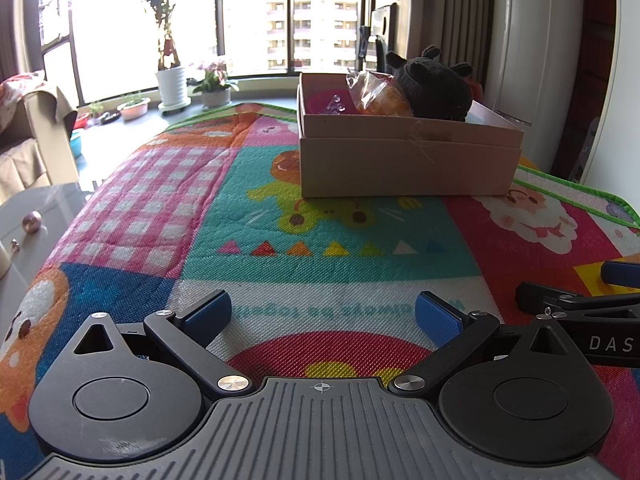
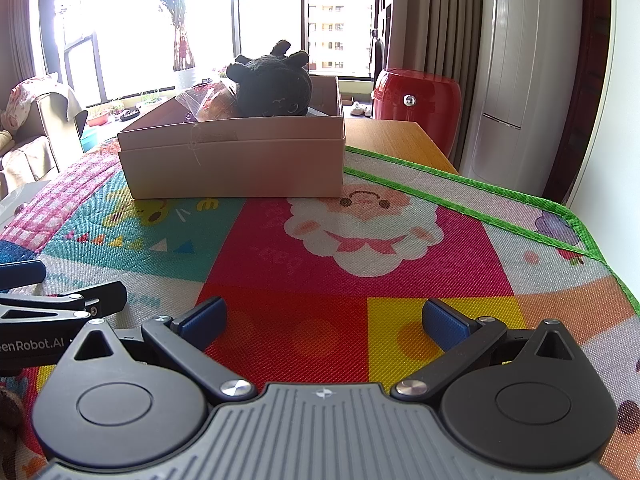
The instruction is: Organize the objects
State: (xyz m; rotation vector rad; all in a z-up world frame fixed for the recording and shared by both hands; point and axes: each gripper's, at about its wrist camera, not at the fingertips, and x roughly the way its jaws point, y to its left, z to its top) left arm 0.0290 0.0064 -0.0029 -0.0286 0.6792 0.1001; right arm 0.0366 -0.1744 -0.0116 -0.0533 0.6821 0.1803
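Observation:
A tan cardboard box (image 1: 408,164) (image 2: 236,164) stands on the colourful play mat (image 1: 320,248) (image 2: 360,248), well ahead of both grippers. Inside it lie a black plush toy (image 1: 434,86) (image 2: 272,86), a crinkled clear bag with something orange (image 1: 376,94) (image 2: 208,104) and a pink item (image 1: 324,104). My left gripper (image 1: 323,316) rests low over the mat, open, nothing between its blue pads. My right gripper (image 2: 325,320) is likewise open and empty, side by side with the left; each shows at the other view's edge.
A grey side table (image 1: 32,232) with a small pink ball (image 1: 31,222) lies left of the mat. Bare wooden tabletop (image 2: 392,136) shows behind the box. A red drum-shaped stool (image 2: 416,98), potted plants (image 1: 172,80) by the window and an armchair (image 1: 28,136) stand beyond.

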